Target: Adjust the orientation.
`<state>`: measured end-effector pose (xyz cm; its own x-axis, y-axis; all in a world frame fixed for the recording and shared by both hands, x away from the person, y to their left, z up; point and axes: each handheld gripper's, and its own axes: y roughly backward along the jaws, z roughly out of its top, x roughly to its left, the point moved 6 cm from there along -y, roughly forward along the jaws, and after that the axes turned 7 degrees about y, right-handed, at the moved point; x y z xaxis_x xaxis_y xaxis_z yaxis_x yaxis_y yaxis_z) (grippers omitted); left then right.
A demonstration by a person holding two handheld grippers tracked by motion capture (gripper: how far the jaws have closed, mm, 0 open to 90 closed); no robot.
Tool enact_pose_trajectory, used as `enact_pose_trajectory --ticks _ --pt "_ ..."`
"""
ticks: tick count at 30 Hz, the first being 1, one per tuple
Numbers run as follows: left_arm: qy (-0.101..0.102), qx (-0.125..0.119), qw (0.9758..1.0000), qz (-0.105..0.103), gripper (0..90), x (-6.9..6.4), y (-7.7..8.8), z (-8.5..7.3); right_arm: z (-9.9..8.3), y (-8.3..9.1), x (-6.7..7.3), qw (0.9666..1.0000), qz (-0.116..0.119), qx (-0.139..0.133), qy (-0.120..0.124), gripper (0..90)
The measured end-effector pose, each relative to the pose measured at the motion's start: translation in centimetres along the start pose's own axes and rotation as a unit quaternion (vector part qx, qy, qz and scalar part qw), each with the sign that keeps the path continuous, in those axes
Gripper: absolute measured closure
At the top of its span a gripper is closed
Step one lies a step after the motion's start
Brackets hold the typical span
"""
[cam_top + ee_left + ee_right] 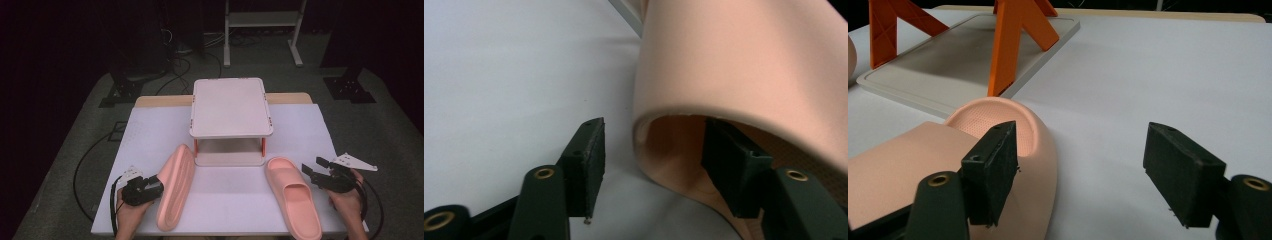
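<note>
Two pink foam slippers lie on the white table [150, 135]. The left slipper [175, 187] is tipped up on its side, sole facing left. My left gripper [156, 186] is at its side. In the left gripper view the jaws [656, 150] straddle the edge of the slipper's upper [734, 65]: one pad sits inside the opening, the other stands off the outer wall, so nothing is pinched. The right slipper [295, 197] lies flat, sole down. My right gripper [313, 166] stands open beside its heel [1013, 135], with bare table between the pads [1088, 155].
A small two-level shelf [230, 107] with orange legs stands at the table's middle back; its grey base tray [948, 70] lies just beyond the right slipper. Dark floor, cables and a stand's legs are past the table.
</note>
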<state>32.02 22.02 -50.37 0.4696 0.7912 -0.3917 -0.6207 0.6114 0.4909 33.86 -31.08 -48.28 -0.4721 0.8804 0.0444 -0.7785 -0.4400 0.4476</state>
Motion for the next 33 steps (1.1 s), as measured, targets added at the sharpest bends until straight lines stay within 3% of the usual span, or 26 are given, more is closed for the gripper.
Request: enact_pose_trajectory --ticks 12,33 --pt "-0.005 -0.002 1.0 -0.007 43.5 -0.7 -0.1 0.3 0.0 0.2 -0.2 1.0 0.0 -0.004 -0.005 29.3" --pt "-0.035 -0.007 0.9991 -0.022 42.8 -2.7 -0.7 1.0 0.1 0.3 -0.2 1.0 0.0 -0.006 -0.006 29.3"
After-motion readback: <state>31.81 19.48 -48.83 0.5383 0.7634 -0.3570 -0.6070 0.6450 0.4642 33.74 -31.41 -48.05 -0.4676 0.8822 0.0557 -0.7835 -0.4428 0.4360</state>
